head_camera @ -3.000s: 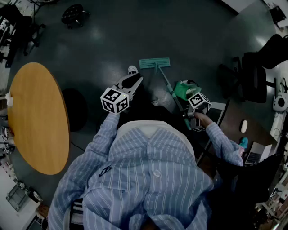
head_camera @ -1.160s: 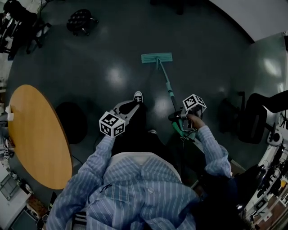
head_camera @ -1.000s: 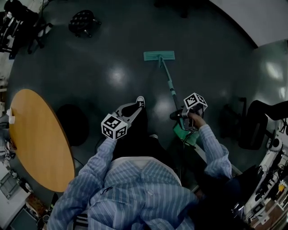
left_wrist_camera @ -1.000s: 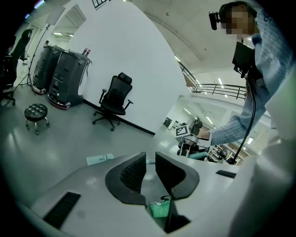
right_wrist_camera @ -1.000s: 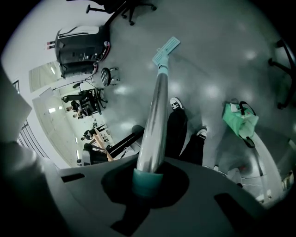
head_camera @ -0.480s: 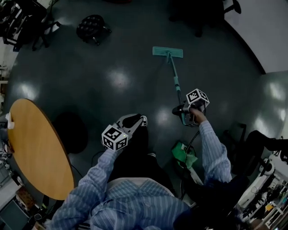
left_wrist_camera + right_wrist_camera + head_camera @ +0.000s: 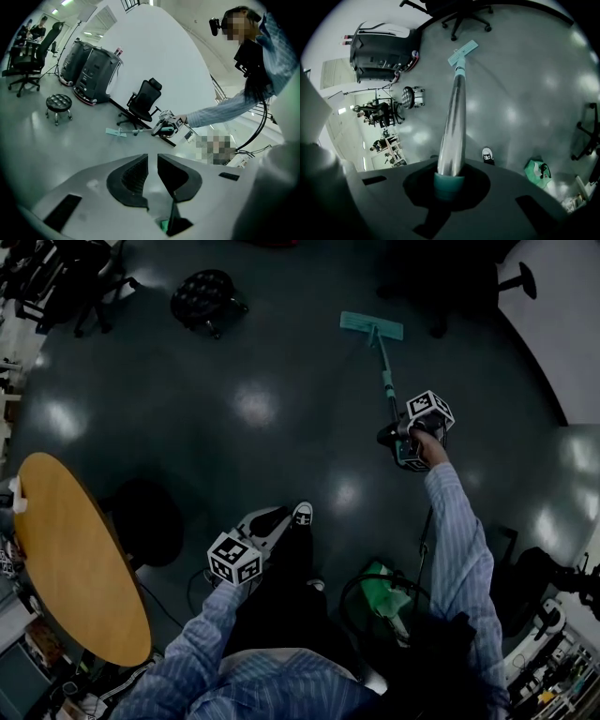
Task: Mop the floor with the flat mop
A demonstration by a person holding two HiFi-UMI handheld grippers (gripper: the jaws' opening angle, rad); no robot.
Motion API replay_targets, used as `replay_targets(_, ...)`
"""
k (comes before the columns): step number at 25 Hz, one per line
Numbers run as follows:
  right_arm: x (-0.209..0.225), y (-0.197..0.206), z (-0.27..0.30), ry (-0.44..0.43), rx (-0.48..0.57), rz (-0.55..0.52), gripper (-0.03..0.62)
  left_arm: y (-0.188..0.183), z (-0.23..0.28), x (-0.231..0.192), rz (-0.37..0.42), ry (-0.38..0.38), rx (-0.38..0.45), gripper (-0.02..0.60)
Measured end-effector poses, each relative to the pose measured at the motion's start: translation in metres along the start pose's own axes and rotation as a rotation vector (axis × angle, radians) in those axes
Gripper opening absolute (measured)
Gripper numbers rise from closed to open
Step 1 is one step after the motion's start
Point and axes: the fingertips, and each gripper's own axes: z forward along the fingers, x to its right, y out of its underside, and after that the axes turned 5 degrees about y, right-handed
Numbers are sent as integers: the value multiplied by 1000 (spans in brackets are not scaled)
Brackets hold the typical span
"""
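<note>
floor (image 7: pixel 234 352) beneath flat mop (image 7: pixel 372 325); right gripper (image 7: pixel 450 182) clamps its handle (image 7: pixel 454 122), left gripper (image 7: pixel 152 169) slightly apart.

I read left gripper (image 7: pixel 274 519) jaws slightly apart, empty | right gripper (image 7: pixel 392 435) clamped on mop handle (image 7: pixel 454 117), arm outstretched

The person wears a long-sleeved shirt (image 7: pixel 452 526) striped pale blue and white, dark trousers (image 7: pixel 281 615) and a black sneaker (image 7: pixel 302 514) with a white toe. The left tool (image 7: pixel 279 517) and right tool (image 7: pixel 391 434) each carry a white cube of black square markers.
</note>
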Motion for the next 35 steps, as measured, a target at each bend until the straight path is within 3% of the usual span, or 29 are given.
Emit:
replay_targets(9, -50, -91, -7, -35, 55, 34, 9, 5, -6, -41, -40, -88, 26, 64)
replay_targets(14, -58, -77, 1, -58, 73, 60, 9, 7, -20, -46, -39, -103, 44, 64)
replay_targets(23, -19, 29, 15, -50, 38, 43, 9, 15, -35, -13, 2, -61, 46, 64)
replay_targets(29, 26, 124, 24, -87, 4, 39, 9, 25, -45, 31, 36, -18, 53, 64)
replay_targets(35, 71, 238, 46, -131, -16, 56, 9, 60, -63, 82, 62, 29, 45, 64)
